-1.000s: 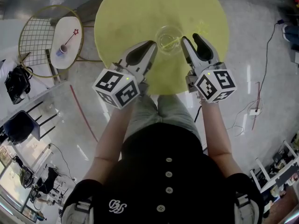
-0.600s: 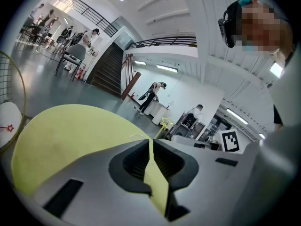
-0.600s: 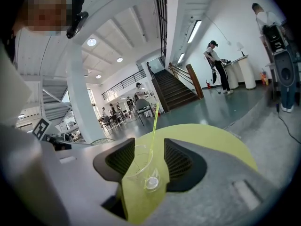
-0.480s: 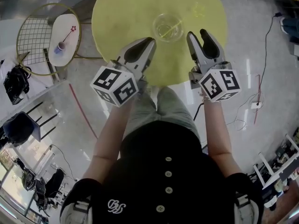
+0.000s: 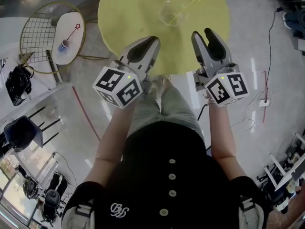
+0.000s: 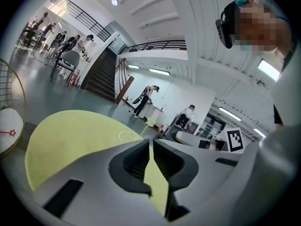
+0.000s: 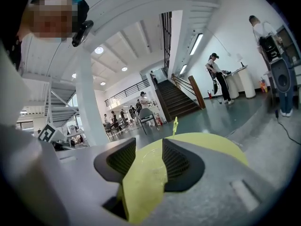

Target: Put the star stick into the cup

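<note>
Left gripper (image 5: 152, 42) jaws pressed together on nothing, right gripper (image 5: 202, 33) jaws spread wide and empty, just eased slightly inward, both at the lower edge of the yellow table (image 5: 124, 18), star stick (image 5: 189, 4) leaning in the clear cup (image 5: 171, 14), upper centre of the head view.

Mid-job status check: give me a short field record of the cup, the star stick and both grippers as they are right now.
cup: clear cup, upright on the round yellow table
stick: yellow star stick, in the cup, leaning, star end up
left gripper: shut, empty
right gripper: open, empty, jaws have just been closing slightly
position: both grippers at the table's near edge, apart from the cup
task: looks done
</note>
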Demonstrator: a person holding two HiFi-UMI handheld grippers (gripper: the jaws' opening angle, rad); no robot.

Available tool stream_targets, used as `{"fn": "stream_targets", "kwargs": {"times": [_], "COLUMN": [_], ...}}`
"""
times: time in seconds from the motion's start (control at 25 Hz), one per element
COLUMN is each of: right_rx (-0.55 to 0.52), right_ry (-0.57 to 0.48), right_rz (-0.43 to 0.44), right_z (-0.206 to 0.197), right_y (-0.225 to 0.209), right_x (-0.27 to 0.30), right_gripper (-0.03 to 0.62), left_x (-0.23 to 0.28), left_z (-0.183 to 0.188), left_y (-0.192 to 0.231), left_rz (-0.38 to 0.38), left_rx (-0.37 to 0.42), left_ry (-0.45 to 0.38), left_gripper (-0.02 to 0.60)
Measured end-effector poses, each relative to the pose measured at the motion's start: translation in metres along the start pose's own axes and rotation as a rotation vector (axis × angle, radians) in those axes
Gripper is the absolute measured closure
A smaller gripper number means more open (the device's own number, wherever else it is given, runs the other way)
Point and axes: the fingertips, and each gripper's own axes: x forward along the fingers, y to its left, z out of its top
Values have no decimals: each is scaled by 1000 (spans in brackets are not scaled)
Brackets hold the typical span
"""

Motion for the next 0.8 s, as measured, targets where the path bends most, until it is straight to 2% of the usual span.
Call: {"fn": "stream_targets", "kwargs": {"times": [0.08,0.36,0.8], "right_rx": [-9,-24,-86], "right_ry": [-10,-43,-51], "right_rz": [4,-4,28], "right_z": [1,1,-3], "right_y": [12,50,112], "right_x": [-9,-42,-80], "right_gripper": [441,582,591], "left_x": [-9,-40,-79], "left_z": [-1,-1,-8], "left_y": [-8,-40,-78], "left_rz": [-12,-74,-148], "left_rx": [10,73,120], "left_ry": [-6,-22,-39], "left_gripper": [548,548,548]}}
